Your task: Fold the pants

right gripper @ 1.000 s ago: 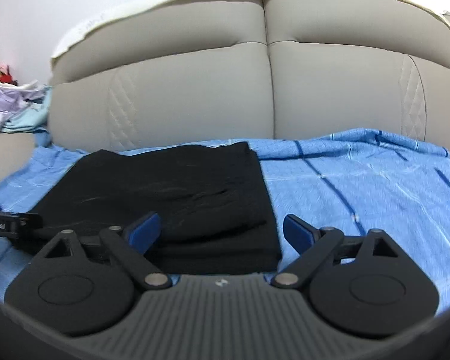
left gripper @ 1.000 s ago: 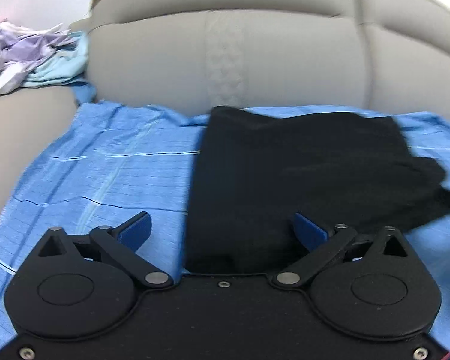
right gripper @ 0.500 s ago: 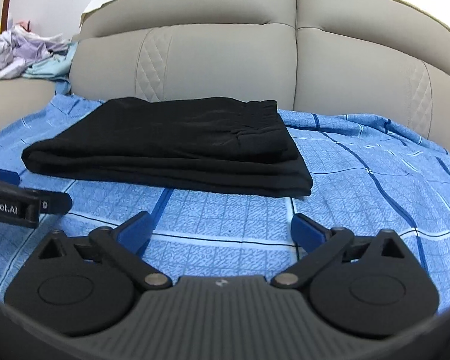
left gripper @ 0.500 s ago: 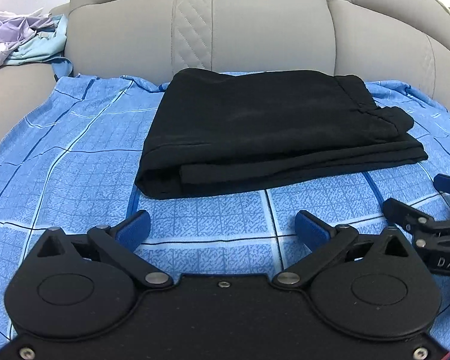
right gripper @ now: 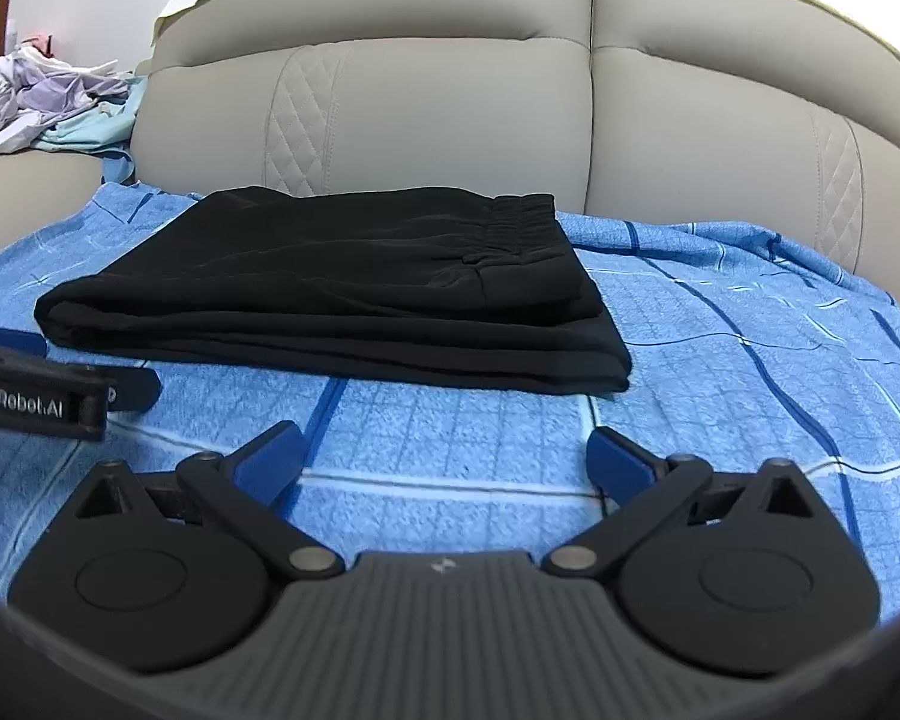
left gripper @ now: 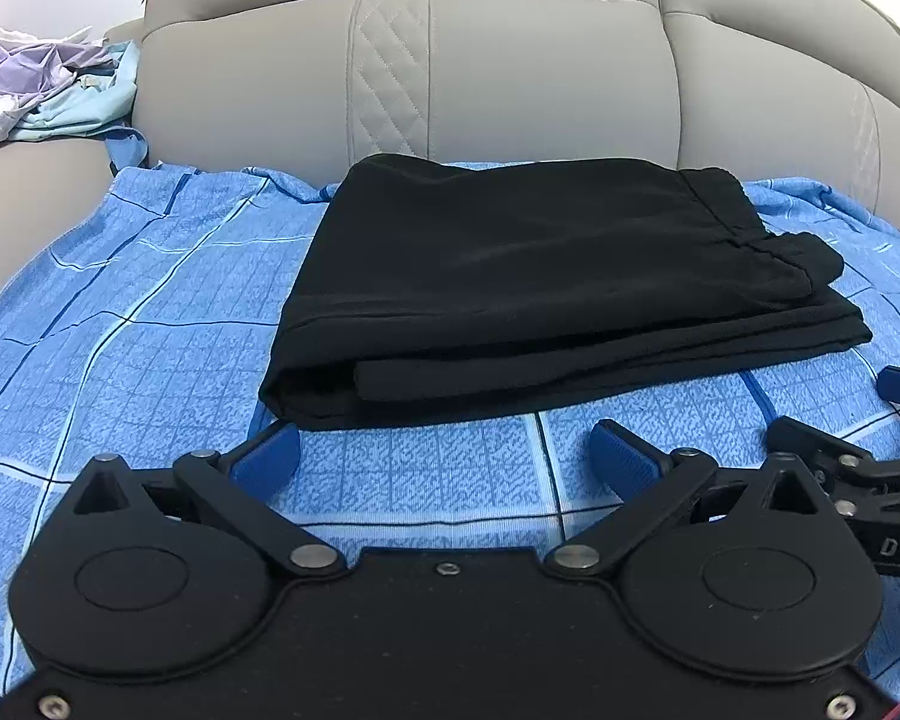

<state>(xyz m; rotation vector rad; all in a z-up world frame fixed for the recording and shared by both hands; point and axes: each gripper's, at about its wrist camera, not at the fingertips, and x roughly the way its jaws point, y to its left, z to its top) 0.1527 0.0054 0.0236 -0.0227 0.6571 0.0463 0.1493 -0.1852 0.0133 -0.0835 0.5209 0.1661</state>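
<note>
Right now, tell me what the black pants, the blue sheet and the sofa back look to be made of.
Black pants: thin matte woven or knit fabric, soft folds, gathered elastic waistband. Blue sheet: light cotton-like cloth, printed checks, small wrinkles. Sofa back: beige leather or faux leather, smooth, faint sheen, diamond-stitched panels; which one is unclear.

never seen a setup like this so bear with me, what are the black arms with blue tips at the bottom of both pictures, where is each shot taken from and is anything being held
Those are two hand-held grippers; a person carries one in each hand, and each has a camera looking forward along its two fingers. One picture comes from the left gripper, the other from the right gripper. The blue tips are the finger pads. Both grippers are open and hold nothing. Ahead of them lie folded black pants on a blue checked sheet spread over a beige sofa. A pile of clothes sits at the far left. Each camera also catches the other gripper at its picture's edge.
</note>
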